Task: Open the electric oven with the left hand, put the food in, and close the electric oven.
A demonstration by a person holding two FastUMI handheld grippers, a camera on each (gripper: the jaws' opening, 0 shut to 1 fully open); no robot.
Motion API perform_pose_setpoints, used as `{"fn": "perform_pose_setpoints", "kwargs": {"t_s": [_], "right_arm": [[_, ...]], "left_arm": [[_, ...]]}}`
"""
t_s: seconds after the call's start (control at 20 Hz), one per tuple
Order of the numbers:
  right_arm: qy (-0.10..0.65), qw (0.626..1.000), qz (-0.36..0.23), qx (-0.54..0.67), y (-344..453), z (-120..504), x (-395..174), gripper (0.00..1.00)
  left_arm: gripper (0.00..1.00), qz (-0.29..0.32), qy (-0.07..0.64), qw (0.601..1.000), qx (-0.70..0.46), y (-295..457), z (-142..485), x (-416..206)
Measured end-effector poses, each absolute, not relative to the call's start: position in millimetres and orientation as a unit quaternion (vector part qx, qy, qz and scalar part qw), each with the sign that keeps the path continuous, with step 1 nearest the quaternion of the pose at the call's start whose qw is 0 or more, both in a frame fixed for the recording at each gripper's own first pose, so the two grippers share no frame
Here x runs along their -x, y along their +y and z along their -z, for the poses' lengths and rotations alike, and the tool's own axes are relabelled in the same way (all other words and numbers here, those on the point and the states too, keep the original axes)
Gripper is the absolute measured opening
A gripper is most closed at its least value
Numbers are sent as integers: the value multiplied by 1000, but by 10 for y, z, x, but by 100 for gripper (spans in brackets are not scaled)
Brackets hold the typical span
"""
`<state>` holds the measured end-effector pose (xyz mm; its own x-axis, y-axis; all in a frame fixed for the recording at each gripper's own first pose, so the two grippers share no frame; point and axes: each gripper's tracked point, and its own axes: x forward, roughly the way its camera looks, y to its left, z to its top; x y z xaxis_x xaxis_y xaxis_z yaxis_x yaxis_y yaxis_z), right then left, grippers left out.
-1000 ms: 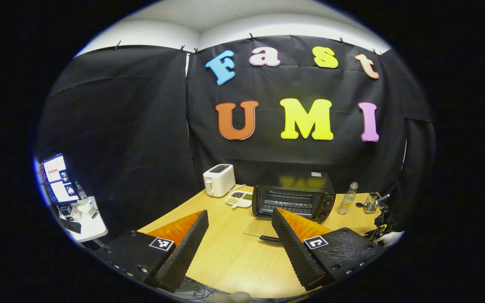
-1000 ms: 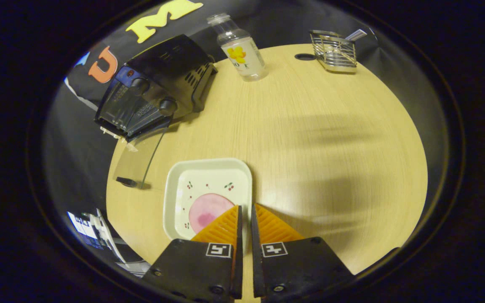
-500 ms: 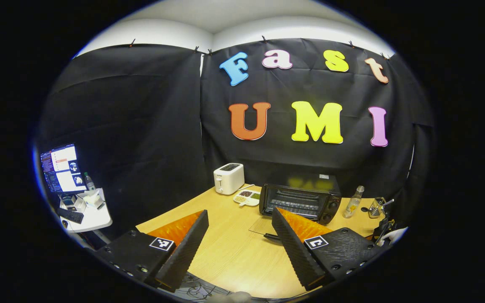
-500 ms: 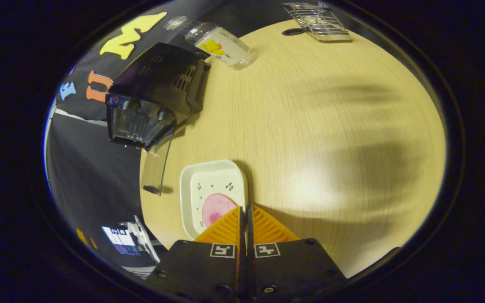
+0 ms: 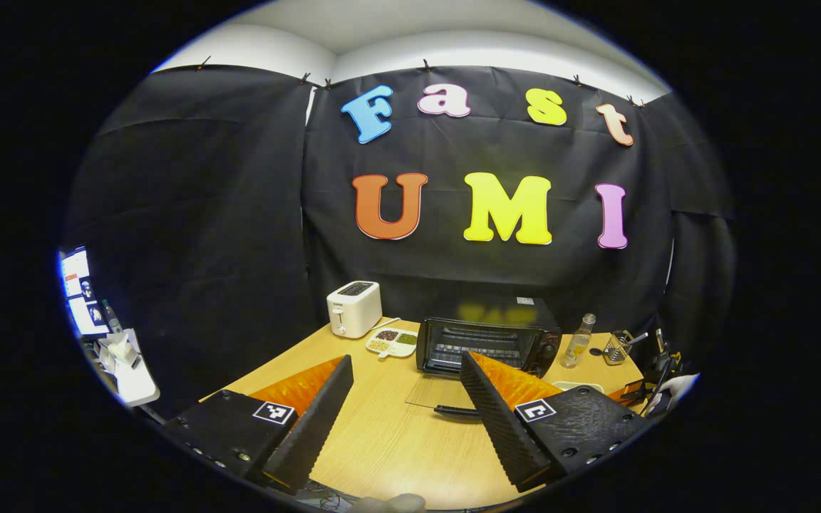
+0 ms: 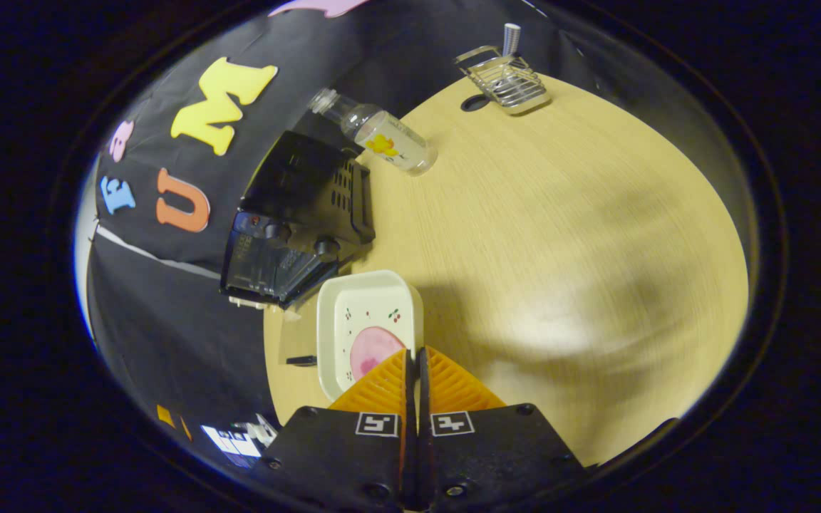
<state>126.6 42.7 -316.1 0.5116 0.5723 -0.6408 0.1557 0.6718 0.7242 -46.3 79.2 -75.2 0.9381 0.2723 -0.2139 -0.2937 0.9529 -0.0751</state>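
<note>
The black electric oven (image 5: 485, 344) stands at the back of the table with its glass door (image 5: 445, 391) folded down flat. My left gripper (image 5: 405, 360) hovers open in front of it, holding nothing. In the right gripper view, my right gripper (image 6: 415, 353) is shut on the near rim of a white square plate (image 6: 364, 313) that carries a pink slice of food (image 6: 373, 349). The plate hangs just above the table, close to the oven (image 6: 296, 228) and its lowered door handle (image 6: 301, 360). The plate's edge (image 5: 576, 385) also peeks out past my left gripper's right finger.
A white toaster (image 5: 353, 308) and a divided snack tray (image 5: 390, 342) sit left of the oven. On the oven's right are a clear bottle (image 6: 389, 135) and a wire rack (image 6: 507, 78). Bare wooden table (image 6: 560, 235) spreads to the right. A side desk with screens (image 5: 79, 292) is far left.
My right gripper closed on the plate's rim, lifted it and carried it toward the oven. The left gripper stayed open and drifted a little.
</note>
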Motion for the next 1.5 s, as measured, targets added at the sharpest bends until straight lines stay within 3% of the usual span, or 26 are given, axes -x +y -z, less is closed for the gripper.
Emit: {"fn": "perform_pose_setpoints", "kwargs": {"t_s": [0.4,0.85,1.15,1.5], "right_arm": [[391,752,-68,-526,1661,2791,-1073,4],[404,716,-47,-567,3110,3038,-1232,4],[405,718,-38,-565,3307,3070,-1779,4],[364,749,-12,-554,3071,3044,-2633,4]], "left_arm": [[97,-69,116,990,31,1389,915,311],[96,-83,130,987,37,1960,1019,410],[96,-113,134,983,46,2178,1057,396],[97,-173,145,973,52,2398,1132,434]]}}
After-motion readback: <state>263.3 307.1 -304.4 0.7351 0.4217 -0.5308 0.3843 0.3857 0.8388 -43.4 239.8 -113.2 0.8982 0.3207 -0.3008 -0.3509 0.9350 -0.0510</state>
